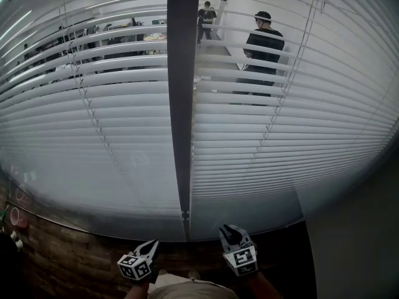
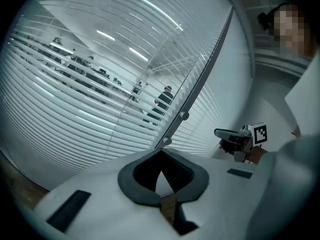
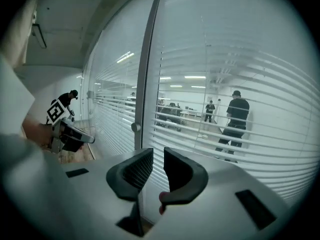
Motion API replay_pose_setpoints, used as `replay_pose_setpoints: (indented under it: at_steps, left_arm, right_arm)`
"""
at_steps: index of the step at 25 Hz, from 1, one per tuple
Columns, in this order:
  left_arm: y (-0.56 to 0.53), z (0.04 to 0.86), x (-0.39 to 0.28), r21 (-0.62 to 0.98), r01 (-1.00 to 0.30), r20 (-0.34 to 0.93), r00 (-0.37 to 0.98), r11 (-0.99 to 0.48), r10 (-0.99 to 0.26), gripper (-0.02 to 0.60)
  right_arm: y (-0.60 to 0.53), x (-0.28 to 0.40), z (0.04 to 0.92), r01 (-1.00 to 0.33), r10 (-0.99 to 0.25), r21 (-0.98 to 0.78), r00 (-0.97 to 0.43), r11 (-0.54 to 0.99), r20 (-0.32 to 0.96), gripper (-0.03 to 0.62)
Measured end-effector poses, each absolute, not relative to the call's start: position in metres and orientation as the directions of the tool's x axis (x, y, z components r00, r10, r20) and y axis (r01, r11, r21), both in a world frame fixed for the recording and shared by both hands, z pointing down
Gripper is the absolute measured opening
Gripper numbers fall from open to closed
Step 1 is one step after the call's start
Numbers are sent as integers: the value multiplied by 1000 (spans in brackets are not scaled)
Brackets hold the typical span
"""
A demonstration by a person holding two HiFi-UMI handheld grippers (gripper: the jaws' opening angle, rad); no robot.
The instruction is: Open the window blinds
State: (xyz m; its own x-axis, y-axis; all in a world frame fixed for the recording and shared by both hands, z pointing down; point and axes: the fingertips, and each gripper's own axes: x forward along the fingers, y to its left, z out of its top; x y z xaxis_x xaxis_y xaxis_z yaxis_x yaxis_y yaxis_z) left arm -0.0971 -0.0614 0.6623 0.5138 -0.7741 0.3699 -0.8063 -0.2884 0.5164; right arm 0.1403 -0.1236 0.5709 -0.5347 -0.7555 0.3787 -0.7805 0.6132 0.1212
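Observation:
White slatted blinds [image 1: 93,154] hang over two glass panes split by a dark upright mullion [image 1: 182,104]. Their upper slats are tilted enough to show a room beyond, while the lower slats look closed. Thin ladder cords [image 1: 277,104] run down the slats. My left gripper [image 1: 151,246] is low, just left of the mullion's foot, and its jaws [image 2: 160,154] meet at the tips with nothing held. My right gripper [image 1: 232,232] is just right of the mullion, short of the blinds. Its jaws [image 3: 158,156] stand a little apart, with nothing between them.
Two small knobs [image 2: 184,115] sit on the mullion. A plain wall [image 1: 355,242] closes the right side. A brick-patterned floor [image 1: 56,260] with small red things [image 1: 15,217] lies at the lower left. People [image 1: 263,42] stand in the room behind the glass.

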Motion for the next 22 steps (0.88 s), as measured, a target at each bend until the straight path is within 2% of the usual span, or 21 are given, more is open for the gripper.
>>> replay_pose_setpoints:
  at_steps: [5, 10, 15, 18, 22]
  left_arm:
    - [-54, 666, -90, 517, -818, 386, 486, -252, -784, 11]
    - [-51, 665, -93, 514, -820, 374, 479, -252, -794, 11]
    - [-47, 651, -82, 470, -821, 358, 512, -323, -781, 11]
    - [-49, 651, -83, 460, -817, 343, 525, -349, -779, 11]
    - [-44, 650, -76, 466, -807, 339, 541, -363, -770, 11]
  right_arm:
    - [-123, 146, 583, -776, -721, 64, -547, 627, 426, 69]
    - [-131, 151, 572, -806, -755, 39, -535, 590, 379, 67]
    - [-109, 145, 598, -779, -685, -20, -563, 626, 462, 35]
    - [-108, 134, 595, -775, -686, -36, -580, 631, 439, 34]
    - [-111, 140, 570, -785, -739, 29, -570, 619, 360, 34]
